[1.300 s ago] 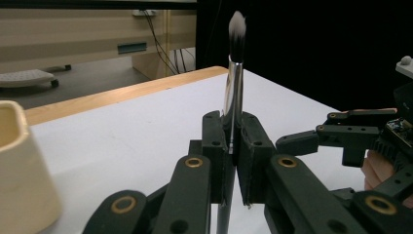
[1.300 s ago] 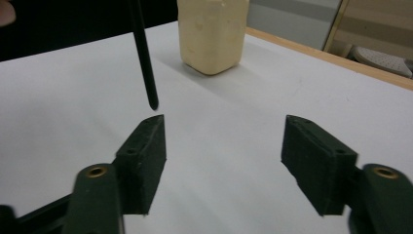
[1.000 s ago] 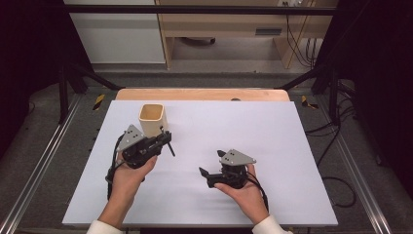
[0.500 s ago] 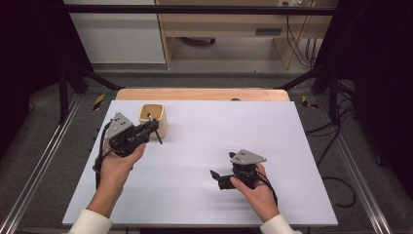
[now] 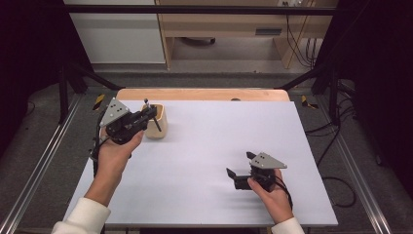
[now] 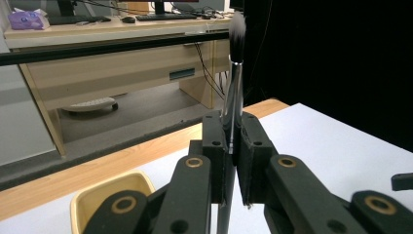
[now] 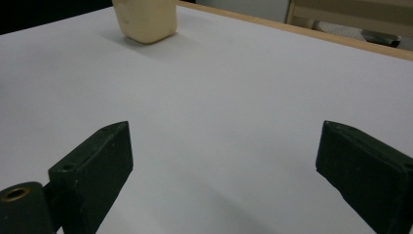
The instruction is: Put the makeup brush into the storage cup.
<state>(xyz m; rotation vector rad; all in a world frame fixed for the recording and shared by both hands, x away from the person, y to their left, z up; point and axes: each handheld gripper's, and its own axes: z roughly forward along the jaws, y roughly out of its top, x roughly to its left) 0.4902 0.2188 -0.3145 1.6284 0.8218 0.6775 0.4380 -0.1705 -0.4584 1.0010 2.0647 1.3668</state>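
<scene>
My left gripper is shut on a thin makeup brush with a dark handle. In the left gripper view the brush stands upright between the pads, bristles at the top, and my left gripper pinches its handle. It hovers at the near left side of a cream cup, whose rim lies below the jaws. My right gripper rests low over the table's front right, open; its jaws have just been opening with nothing between them. In the right gripper view the cup stands far off beyond my right gripper.
The white table top has a wooden strip along its back edge. Metal rails run along both sides on the floor. A wooden desk stands behind the table.
The left hand has lifted the brush and carried it back and left, up beside the cup. The right hand has slid to the right, and its jaws stand slightly wider.
</scene>
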